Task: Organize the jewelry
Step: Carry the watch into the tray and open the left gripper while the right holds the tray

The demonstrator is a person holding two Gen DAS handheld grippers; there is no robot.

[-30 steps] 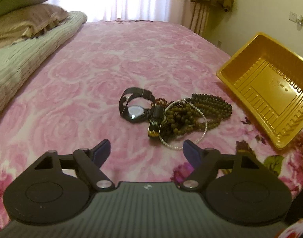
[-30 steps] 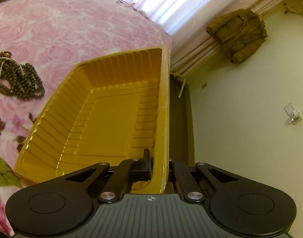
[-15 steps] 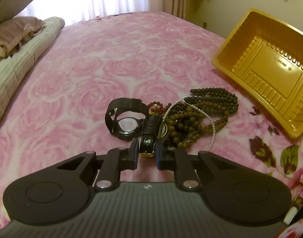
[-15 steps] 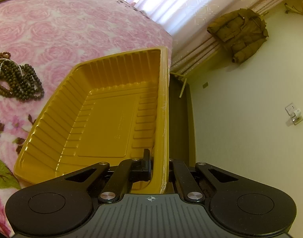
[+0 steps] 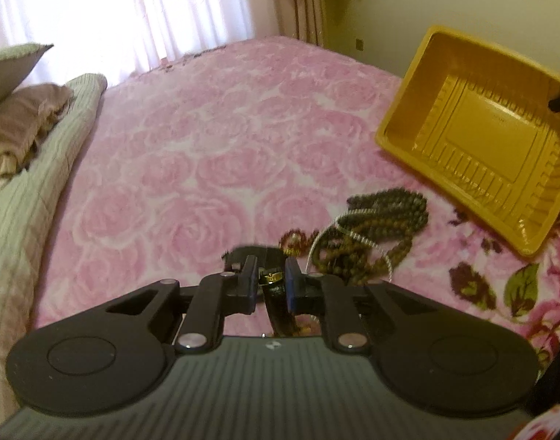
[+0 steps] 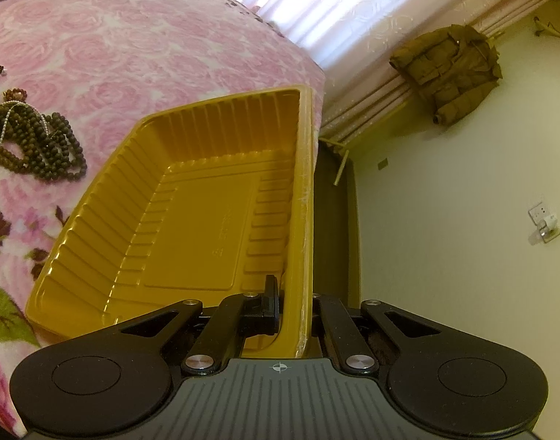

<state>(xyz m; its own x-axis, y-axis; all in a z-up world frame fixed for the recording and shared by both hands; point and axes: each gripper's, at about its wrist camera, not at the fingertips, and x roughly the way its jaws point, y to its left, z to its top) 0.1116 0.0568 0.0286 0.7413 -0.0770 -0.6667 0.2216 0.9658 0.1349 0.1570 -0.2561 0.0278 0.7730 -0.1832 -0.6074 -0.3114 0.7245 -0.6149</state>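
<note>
Lifted since before, left hand-held gripper (image 5: 272, 286) pinches the watch (image 5: 276, 293).

Glossy ribbed yellow plastic tray (image 6: 192, 198), soft fleecy pink rose-print blanket (image 5: 214, 154), dull dark round beads (image 6: 41, 146), shiny gold metal watch (image 5: 272, 277) with smooth dark strap, matt black plastic gripper fingers (image 5: 249, 278)

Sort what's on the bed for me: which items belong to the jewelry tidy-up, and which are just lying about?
Part of the job:
- black-strapped watch with gold case, gripped by the left gripper
- dark brown wooden bead strands
- thin white pearl-like chain
- small reddish bead bracelet
- ribbed yellow plastic tray, its wall clamped by the right gripper

Just lying about:
- green striped quilt
- pillows
- olive jacket
</note>
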